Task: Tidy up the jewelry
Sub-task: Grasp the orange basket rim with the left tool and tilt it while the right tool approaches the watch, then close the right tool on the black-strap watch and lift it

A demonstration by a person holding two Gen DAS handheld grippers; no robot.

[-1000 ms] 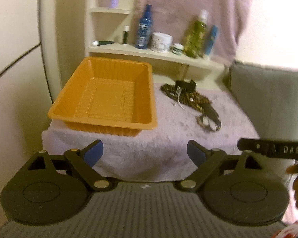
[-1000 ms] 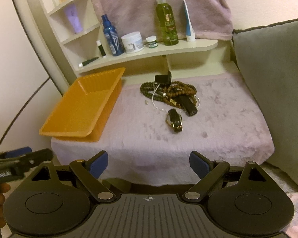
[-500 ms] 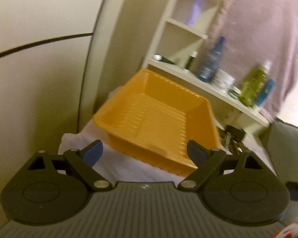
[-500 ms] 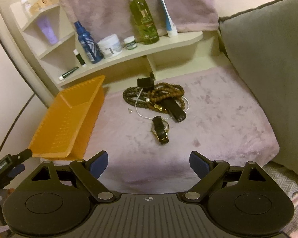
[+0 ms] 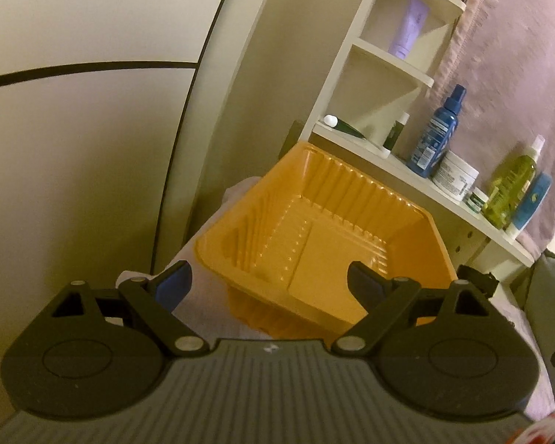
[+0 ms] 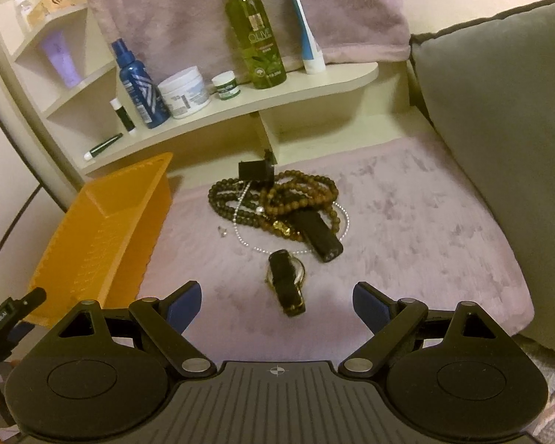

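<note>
A small corner with cream walls, shelves and a soft mauve surface.

A cream wall (image 5: 74, 170) carries a thin black curved line. A cream corner shelf unit (image 6: 240, 111) stands at the back edge of the surface and holds bottles and jars. Behind it hangs a mauve plush cloth (image 6: 188, 11). A mauve fuzzy cover (image 6: 407, 222) lies over the surface, and a grey cushion (image 6: 499, 118) stands along its right edge. The light is warm and dim.
</note>
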